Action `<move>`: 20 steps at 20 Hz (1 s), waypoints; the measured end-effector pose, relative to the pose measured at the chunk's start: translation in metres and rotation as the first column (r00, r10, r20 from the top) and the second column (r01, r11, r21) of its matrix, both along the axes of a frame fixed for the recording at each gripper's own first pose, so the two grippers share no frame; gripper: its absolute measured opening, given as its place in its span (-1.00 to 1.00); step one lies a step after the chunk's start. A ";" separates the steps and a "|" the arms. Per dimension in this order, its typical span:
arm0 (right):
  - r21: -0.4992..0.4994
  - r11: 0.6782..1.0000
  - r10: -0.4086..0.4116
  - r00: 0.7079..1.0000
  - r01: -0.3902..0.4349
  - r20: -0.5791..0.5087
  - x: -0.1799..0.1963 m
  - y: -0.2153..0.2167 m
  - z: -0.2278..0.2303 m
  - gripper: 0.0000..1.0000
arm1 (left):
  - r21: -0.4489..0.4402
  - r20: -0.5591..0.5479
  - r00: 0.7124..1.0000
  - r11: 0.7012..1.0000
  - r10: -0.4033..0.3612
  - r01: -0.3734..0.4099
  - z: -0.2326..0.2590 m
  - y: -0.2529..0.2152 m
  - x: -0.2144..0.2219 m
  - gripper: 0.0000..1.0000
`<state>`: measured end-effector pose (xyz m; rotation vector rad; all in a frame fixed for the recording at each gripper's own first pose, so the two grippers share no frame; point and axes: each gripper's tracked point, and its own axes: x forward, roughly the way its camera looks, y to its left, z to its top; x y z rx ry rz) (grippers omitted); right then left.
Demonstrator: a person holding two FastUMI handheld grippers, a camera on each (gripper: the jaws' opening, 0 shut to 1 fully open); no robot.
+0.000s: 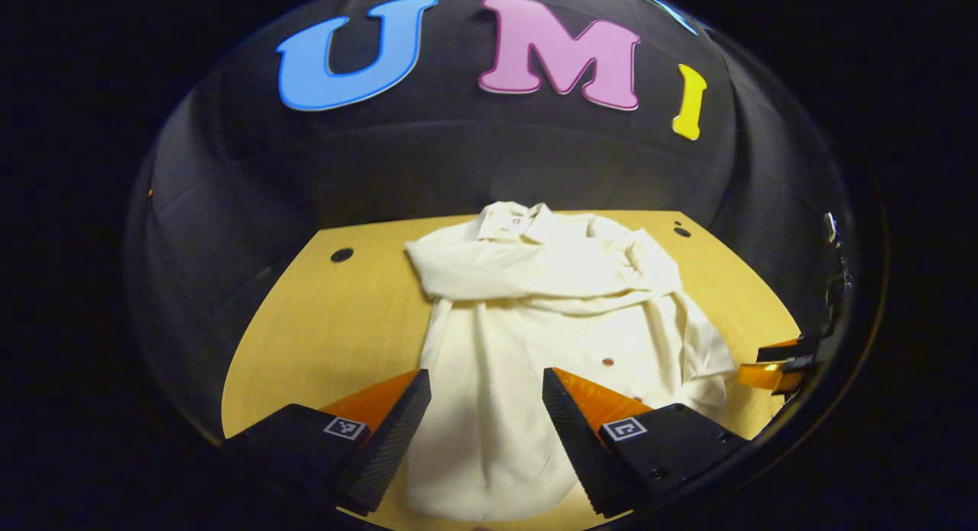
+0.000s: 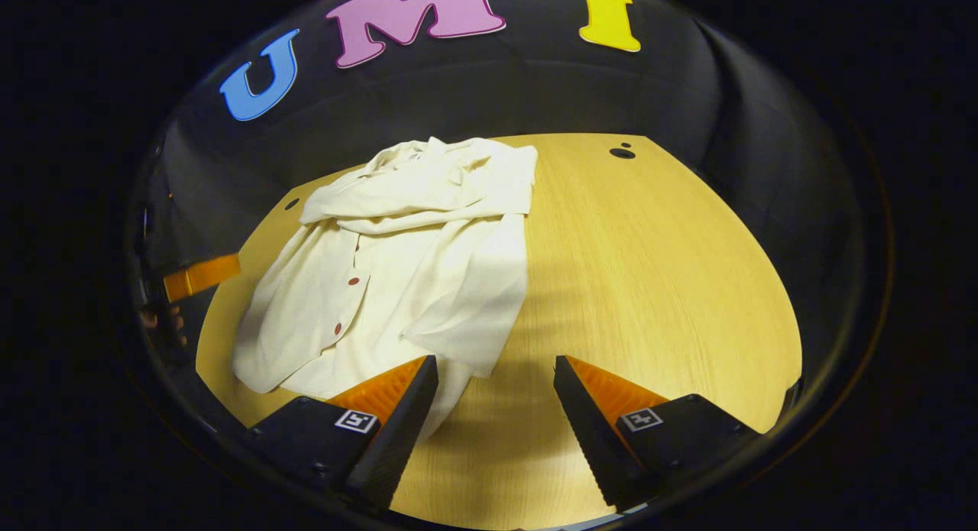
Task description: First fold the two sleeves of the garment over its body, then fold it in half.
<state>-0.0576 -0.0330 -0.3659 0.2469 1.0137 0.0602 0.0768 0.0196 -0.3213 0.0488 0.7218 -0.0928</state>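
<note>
Shirt (image 1: 535,317) lies flat on my desk (image 1: 336,325), both sleeves folded across it. My left gripper (image 1: 486,409) hangs over its hem, jaws wide. My right gripper (image 2: 495,409) waits beside it, jaws wide.

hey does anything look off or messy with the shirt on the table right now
Somewhat. The cream shirt lies rumpled on the wooden table: the folded sleeves bunch in creases across the chest, and the hem side spreads unevenly. No damage or spills show. Both grippers are open, holding nothing.
</note>
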 end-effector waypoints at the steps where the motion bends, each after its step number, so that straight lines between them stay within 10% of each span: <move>1: 0.002 1.000 -0.003 1.000 0.003 -0.005 0.000 0.003 -0.002 0.97 | 0.003 -0.046 0.999 1.000 0.025 -0.025 -0.014 0.015 -0.018 0.92; 12: 0.034 0.998 -0.051 0.993 0.055 -0.103 0.005 0.018 -0.032 0.94 | -0.074 -0.269 0.959 0.991 0.087 -0.110 -0.090 0.020 -0.088 0.91; 15: 0.025 0.999 -0.044 0.995 0.047 -0.091 0.007 0.021 -0.035 0.59 | -0.082 -0.273 0.961 0.993 0.054 -0.080 -0.091 0.006 -0.089 0.84; 17: 0.028 0.999 -0.033 0.995 0.036 -0.098 0.006 0.026 -0.036 0.40 | -0.109 -0.287 0.957 0.991 0.047 -0.082 -0.092 -0.006 -0.091 0.27; 18: 0.033 0.999 -0.031 0.995 0.034 -0.093 0.009 0.027 -0.037 -0.14 | -0.111 -0.287 0.956 0.990 0.055 -0.091 -0.093 -0.008 -0.089 -0.33; 19: 0.033 0.999 -0.024 0.994 0.027 -0.109 0.005 0.030 -0.039 -0.07 | -0.122 -0.294 0.954 0.988 0.056 -0.096 -0.092 -0.011 -0.090 -0.41; 20: 0.029 0.999 -0.028 0.996 0.031 -0.088 0.011 0.028 -0.039 -0.45 | -0.152 -0.302 0.952 0.983 0.049 -0.099 -0.091 -0.017 -0.088 -0.58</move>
